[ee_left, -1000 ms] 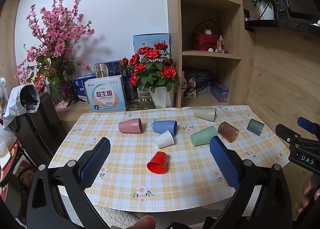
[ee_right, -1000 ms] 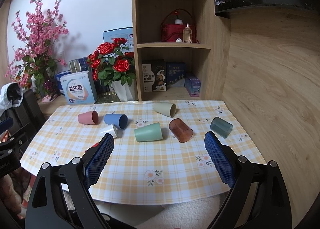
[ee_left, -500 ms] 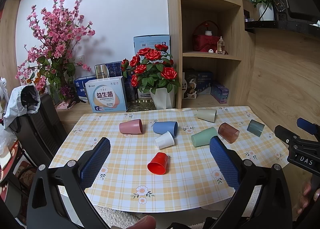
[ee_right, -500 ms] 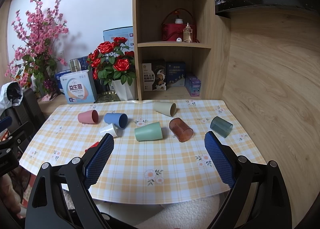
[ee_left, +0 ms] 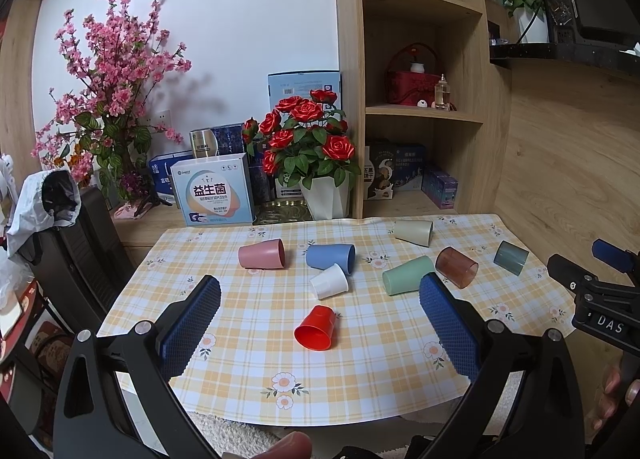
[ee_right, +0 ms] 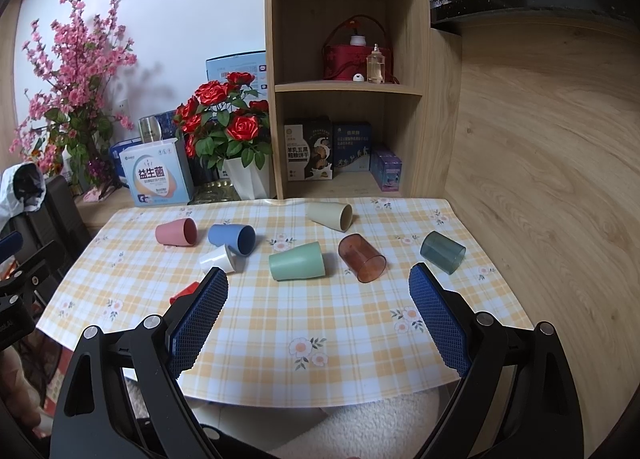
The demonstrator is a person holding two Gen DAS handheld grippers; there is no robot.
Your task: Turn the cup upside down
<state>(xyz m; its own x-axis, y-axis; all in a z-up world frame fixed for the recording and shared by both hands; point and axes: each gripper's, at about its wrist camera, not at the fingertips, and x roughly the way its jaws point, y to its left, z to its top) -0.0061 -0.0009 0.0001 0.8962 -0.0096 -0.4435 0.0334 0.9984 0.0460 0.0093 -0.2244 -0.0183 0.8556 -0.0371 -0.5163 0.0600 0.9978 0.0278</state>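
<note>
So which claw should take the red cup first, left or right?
Left, probably. The red cup lies on its side almost centred between the open left claw. From the right claw, also open, it sits off to the left, mostly hidden behind a finger.

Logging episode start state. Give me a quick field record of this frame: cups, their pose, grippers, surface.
surface: checked tablecloth
cups: eight, all on their sides
near-left: red cup, mouth toward camera
middle: white cup touching blue cup; pink cup to their left
right side: green cup, brown cup, grey cup
far: beige cup
left gripper: open, holding nothing
right gripper: open, holding nothing
flipped so far: none
</note>
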